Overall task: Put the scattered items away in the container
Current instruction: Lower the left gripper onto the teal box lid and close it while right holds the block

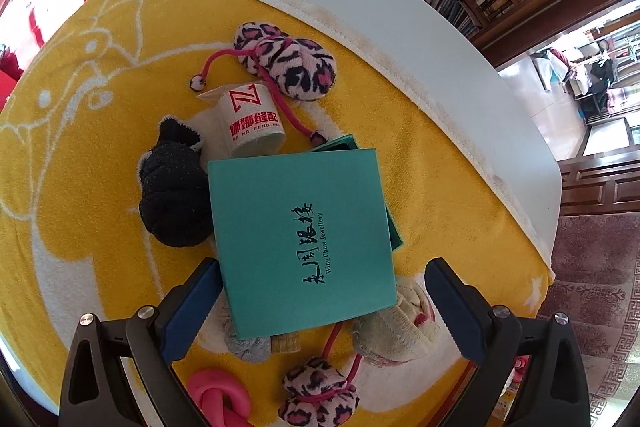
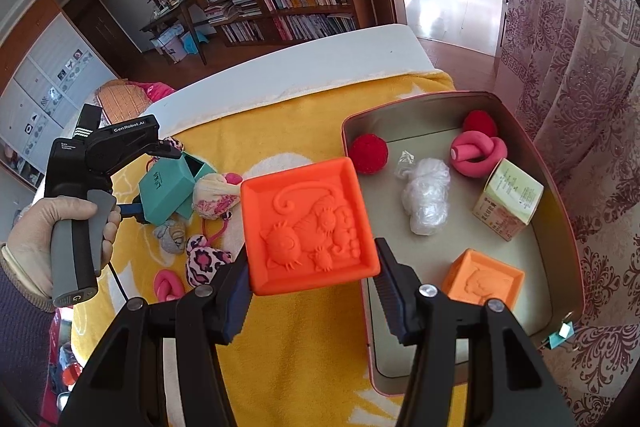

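A teal jewellery box [image 1: 300,239] lies on the yellow towel [image 1: 80,187], and my left gripper [image 1: 324,267] stands open over it with a finger on each side. Its right finger [image 1: 452,303] stays clear of the box edge. My right gripper [image 2: 312,255] is shut on an orange relief block [image 2: 308,223], held above the left rim of the metal tin [image 2: 560,211]. Inside the tin lie two red pompoms [image 2: 370,153], a pink knot [image 2: 476,153], a clear plastic bundle [image 2: 426,195], a small carton [image 2: 508,199] and another orange block [image 2: 482,281].
Around the teal box lie leopard plush balls on a pink cord [image 1: 284,63], a white printed roll [image 1: 252,119], a black sock ball [image 1: 172,195], a cream sock ball [image 1: 396,327], a grey bundle [image 1: 248,343] and a pink knot [image 1: 220,399]. A hand [image 2: 60,223] grips the left handle.
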`<action>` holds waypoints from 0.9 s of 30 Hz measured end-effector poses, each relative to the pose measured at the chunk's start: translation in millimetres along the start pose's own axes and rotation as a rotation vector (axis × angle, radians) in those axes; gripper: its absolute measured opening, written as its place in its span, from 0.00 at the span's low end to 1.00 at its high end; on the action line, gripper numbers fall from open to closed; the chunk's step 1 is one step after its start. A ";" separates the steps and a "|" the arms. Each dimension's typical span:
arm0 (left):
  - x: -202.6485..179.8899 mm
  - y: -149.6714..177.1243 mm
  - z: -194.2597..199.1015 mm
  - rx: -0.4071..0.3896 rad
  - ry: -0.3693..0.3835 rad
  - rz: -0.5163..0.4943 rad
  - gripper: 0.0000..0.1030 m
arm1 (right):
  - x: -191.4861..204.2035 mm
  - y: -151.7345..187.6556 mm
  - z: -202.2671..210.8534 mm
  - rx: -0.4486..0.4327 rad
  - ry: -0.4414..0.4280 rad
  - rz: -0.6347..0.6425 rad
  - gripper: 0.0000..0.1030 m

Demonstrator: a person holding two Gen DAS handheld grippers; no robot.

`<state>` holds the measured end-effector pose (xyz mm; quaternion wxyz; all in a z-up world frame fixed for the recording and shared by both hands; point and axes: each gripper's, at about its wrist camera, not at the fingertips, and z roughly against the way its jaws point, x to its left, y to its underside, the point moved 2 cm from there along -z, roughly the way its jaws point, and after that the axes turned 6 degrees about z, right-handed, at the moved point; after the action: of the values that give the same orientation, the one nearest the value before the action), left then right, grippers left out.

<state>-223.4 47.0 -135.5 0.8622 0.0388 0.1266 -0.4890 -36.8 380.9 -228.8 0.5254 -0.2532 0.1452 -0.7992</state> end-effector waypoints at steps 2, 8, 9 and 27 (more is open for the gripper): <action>-0.7 -0.2 -6.5 0.006 -0.030 0.003 0.99 | -0.5 -0.6 0.6 -0.003 0.004 -0.001 0.58; 4.7 0.2 -17.9 0.004 -0.041 0.012 0.96 | -3.1 -2.1 -0.3 -0.003 -0.001 -0.008 0.58; 6.7 0.5 -18.7 0.005 -0.028 0.013 0.90 | -4.0 -1.8 -0.6 -0.003 -0.001 -0.011 0.58; 60.6 9.0 55.1 -0.108 0.149 -0.011 0.61 | 3.2 -7.9 5.0 -0.040 -0.009 -0.001 0.58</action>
<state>-176.2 -9.3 -98.4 0.8486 0.0280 0.2166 -0.4818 -41.2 381.4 -219.9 0.5203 -0.2675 0.1588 -0.7953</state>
